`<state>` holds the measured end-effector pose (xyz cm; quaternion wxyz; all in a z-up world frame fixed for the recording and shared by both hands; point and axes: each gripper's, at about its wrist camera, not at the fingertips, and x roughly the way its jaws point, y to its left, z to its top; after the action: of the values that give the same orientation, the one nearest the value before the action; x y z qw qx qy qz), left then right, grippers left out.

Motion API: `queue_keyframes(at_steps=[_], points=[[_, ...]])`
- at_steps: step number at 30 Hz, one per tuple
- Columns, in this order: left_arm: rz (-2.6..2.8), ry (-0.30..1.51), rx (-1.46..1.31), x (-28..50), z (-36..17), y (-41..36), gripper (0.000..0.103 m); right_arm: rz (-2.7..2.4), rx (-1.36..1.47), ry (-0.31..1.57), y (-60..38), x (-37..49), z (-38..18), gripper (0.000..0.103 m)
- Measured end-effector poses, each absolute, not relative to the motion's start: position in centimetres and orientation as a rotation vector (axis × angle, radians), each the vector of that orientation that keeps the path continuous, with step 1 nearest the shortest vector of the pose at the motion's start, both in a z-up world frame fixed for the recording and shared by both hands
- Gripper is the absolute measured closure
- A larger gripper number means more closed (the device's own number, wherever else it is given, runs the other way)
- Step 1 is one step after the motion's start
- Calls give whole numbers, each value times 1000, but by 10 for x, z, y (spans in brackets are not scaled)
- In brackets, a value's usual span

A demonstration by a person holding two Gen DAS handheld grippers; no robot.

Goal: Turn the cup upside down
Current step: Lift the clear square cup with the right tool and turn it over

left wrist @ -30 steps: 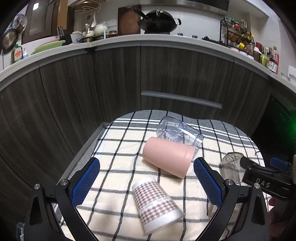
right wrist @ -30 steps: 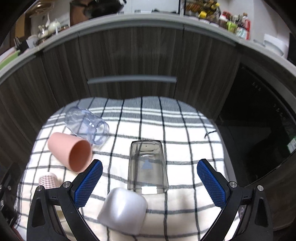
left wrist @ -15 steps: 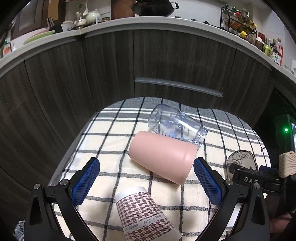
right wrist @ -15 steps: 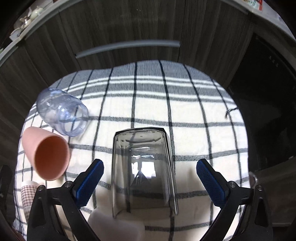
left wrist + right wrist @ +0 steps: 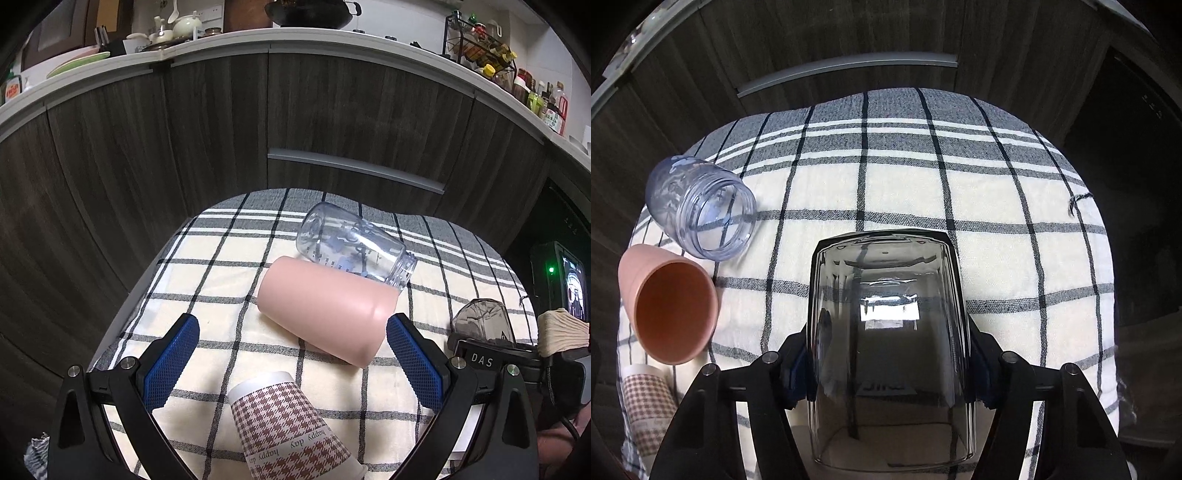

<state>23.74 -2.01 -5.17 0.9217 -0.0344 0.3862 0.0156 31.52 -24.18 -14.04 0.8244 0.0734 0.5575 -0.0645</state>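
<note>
A smoky clear square cup lies on its side on the checked cloth. My right gripper is shut on its sides near the open end. The same cup shows at the right edge of the left wrist view, behind the right gripper's body. My left gripper is open and empty above the cloth. A pink cup lies on its side between its fingers, farther ahead. A houndstooth paper cup lies on its side just below.
A clear blue-printed bottle lies on its side against the pink cup; it also shows in the right wrist view. Dark wood cabinets with a grey handle stand behind the table. A small screen sits at far right.
My right gripper moved forward and down over the smoky cup and closed on it. The white cup left its view. My left gripper moved slightly closer to the pink cup, still open.
</note>
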Motion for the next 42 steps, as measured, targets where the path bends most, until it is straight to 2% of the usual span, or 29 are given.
queue_keyframes(at_steps=[13, 24, 34, 42], points=[[20, 733, -86, 217, -17, -14, 0, -151, 141, 1046, -245, 298, -79, 36], [35, 691, -62, 150, 12, 24, 0, -78, 149, 1001, -208, 236, -29, 36], [65, 729, -15, 67, -1, 70, 0, -1, 152, 1068, -144, 153, -53, 36], [61, 759, -25, 36, -16, 88, 0, 8, 132, 1119, -115, 118, -85, 36]])
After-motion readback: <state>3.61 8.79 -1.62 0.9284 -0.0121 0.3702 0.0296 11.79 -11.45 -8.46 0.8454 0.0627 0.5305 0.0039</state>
